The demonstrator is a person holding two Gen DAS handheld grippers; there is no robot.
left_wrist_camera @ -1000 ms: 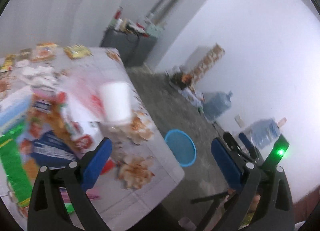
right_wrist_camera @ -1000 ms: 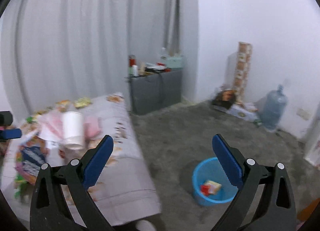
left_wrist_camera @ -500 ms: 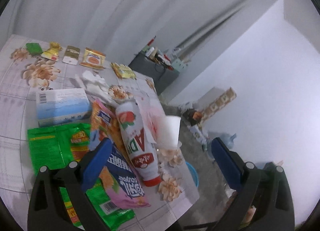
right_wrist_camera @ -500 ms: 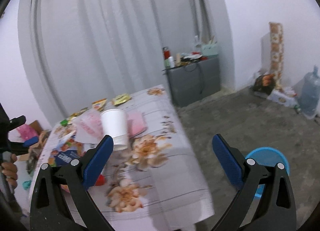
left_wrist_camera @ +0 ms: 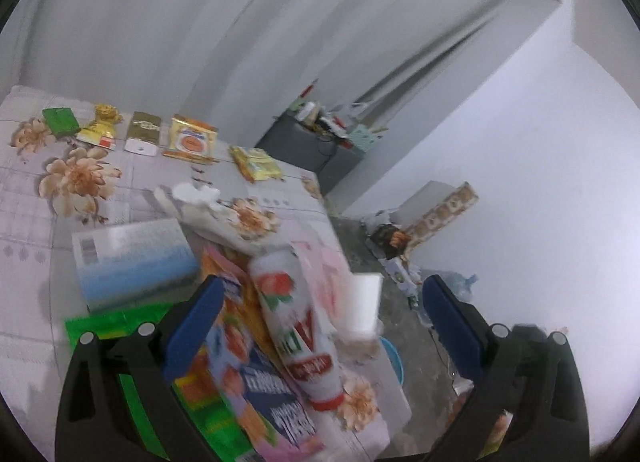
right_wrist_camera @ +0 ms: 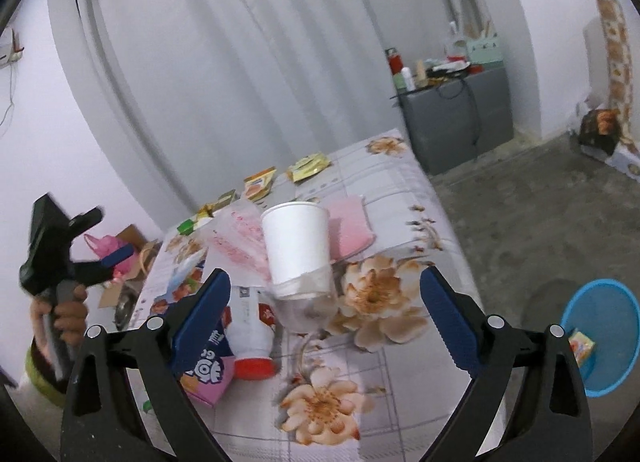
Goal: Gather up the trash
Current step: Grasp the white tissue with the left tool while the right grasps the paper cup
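In the left wrist view, the left gripper (left_wrist_camera: 320, 318) hangs over the table (left_wrist_camera: 24, 222) with its jaws wide apart and nothing in them. A white bottle (left_wrist_camera: 298, 326) lies under it among snack bags.

In the right wrist view, the right gripper (right_wrist_camera: 326, 310) is spread wide and empty too. A white paper cup (right_wrist_camera: 298, 248) stands on the table ahead. The blue bin (right_wrist_camera: 604, 336) sits on the floor at the right.

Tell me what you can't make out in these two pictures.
- Snack packets, left wrist view: print blurred by motion.
- Blue bin, right wrist view: partly hidden behind the right gripper; most contents unseen.
- White cup, right wrist view: inside hidden by its wall.
- Bottle: label partly covered by a finger.
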